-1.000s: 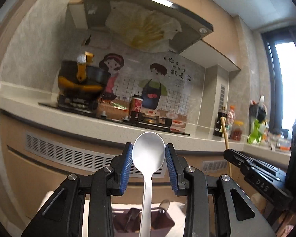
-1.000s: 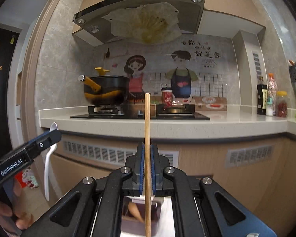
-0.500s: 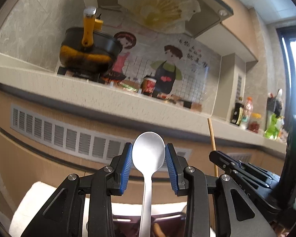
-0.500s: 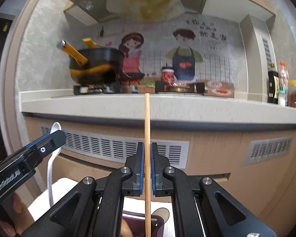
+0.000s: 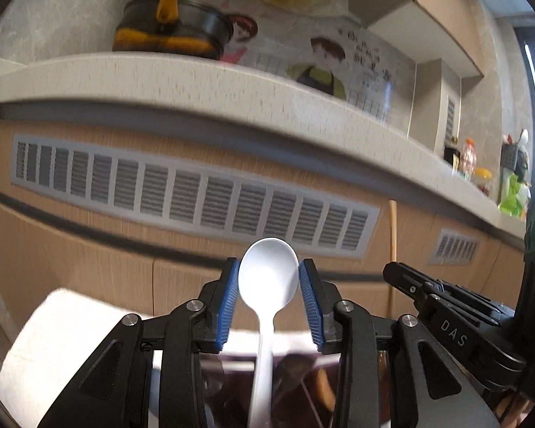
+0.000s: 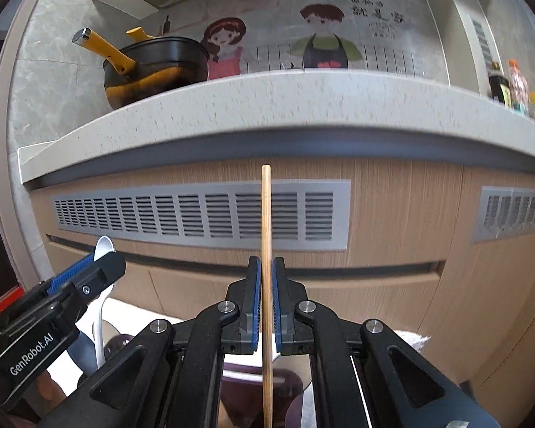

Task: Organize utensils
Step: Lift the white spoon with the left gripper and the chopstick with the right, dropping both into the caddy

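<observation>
My left gripper (image 5: pixel 269 278) is shut on a silver spoon (image 5: pixel 268 278), bowl up between the blue pads and handle hanging down toward a dark purple holder (image 5: pixel 296 374) below. My right gripper (image 6: pixel 266 285) is shut on a wooden chopstick (image 6: pixel 266 235), held upright over the same dark holder (image 6: pixel 289 385). In the right wrist view the left gripper (image 6: pixel 78 278) with its spoon (image 6: pixel 103 246) is at the lower left. In the left wrist view the right gripper (image 5: pixel 410 285) and chopstick (image 5: pixel 393 228) are at the right.
A white cloth-covered surface (image 5: pixel 46 339) lies under the holder. Ahead is a wood cabinet front with grey vent grilles (image 6: pixel 203 214) under a speckled counter edge (image 6: pixel 267 100). A black and yellow pot (image 6: pixel 153 67) and bottles (image 6: pixel 510 85) stand on the counter.
Both grippers have dropped lower and closer to the cabinet front; the counter has risen in view. Each still holds its utensil the same way.
</observation>
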`<state>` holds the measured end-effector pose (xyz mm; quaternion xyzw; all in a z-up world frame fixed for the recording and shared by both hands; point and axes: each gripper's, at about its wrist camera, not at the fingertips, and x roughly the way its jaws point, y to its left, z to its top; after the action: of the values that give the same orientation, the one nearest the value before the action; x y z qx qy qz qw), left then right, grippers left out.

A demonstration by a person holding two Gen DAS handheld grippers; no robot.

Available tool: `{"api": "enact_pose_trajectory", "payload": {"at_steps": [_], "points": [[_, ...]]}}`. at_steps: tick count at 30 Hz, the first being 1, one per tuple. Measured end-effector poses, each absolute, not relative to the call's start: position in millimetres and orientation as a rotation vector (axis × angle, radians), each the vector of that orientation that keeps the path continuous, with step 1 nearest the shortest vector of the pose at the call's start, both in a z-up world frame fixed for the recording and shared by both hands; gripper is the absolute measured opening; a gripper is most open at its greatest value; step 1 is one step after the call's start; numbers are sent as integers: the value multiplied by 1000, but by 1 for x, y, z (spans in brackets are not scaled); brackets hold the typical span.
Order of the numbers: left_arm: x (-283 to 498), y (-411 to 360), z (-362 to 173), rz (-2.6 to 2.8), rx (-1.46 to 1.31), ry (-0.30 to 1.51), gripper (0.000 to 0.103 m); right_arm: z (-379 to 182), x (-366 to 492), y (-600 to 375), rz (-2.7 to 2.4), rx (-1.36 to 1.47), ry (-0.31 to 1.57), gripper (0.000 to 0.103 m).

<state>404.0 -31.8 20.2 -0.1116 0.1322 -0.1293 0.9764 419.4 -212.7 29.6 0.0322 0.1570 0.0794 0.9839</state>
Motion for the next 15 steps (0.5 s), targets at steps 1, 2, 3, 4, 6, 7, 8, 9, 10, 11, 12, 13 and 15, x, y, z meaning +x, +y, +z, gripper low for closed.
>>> {"api": "enact_pose_trajectory", "payload": {"at_steps": [1, 2, 3, 4, 6, 7, 8, 9, 10, 11, 12, 13, 15], "points": [[403, -32, 16, -265, -219, 295, 56, 25, 419, -213, 169, 64, 340, 10], [401, -31, 13, -267, -218, 317, 61, 20, 418, -213, 177, 60, 371, 21], [398, -29, 12, -270, -217, 330, 61, 15, 415, -213, 191, 52, 399, 30], [392, -26, 11, -269, -221, 345, 61, 12, 412, -213, 194, 45, 412, 44], [382, -21, 13, -257, -223, 359, 61, 7, 397, -214, 167, 20, 414, 53], [375, -17, 14, -241, -220, 371, 61, 5, 388, -214, 151, 3, 415, 53], [370, -13, 16, -225, -215, 388, 61, 4, 382, -214, 149, -9, 421, 54], [364, -8, 18, -206, -210, 420, 61, 2, 374, -215, 150, -22, 434, 59], [358, -2, 19, -191, -211, 445, 61, 1, 366, -215, 148, -29, 444, 62], [351, 4, 20, -181, -215, 467, 61, 0, 359, -216, 145, -34, 450, 68], [345, 9, 20, -173, -222, 485, 61, -1, 350, -215, 142, -43, 454, 71], [337, 16, 19, -161, -223, 511, 62, -1, 342, -215, 141, -54, 459, 72], [322, 25, 16, -139, -213, 556, 65, -2, 326, -213, 147, -70, 469, 76]]}}
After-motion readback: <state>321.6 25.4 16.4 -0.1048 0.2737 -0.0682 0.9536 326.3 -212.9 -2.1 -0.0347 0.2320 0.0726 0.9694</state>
